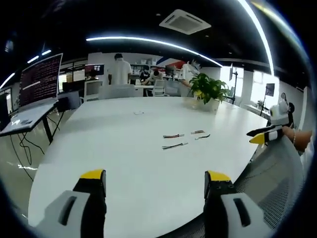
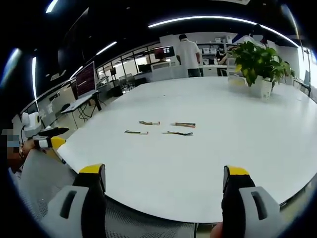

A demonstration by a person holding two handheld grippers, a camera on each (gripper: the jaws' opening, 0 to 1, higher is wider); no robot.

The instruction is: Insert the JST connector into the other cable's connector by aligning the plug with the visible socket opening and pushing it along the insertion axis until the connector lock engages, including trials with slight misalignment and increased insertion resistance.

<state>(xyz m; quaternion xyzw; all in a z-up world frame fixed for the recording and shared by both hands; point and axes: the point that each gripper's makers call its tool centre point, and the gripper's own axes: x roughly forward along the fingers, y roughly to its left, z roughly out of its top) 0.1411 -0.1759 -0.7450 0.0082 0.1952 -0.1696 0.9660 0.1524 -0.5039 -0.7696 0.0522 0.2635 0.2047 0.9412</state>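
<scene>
Four small cables (image 2: 166, 128) lie in a loose bunch far out on the white surface (image 2: 208, 163), well apart from both tools. The left tool (image 1: 154, 181) is spread wide with nothing in it. So is the right tool (image 2: 163, 177). The cables look light, thin and bendy. Best to pinch each by its hard plug end, not the soft wires.
</scene>
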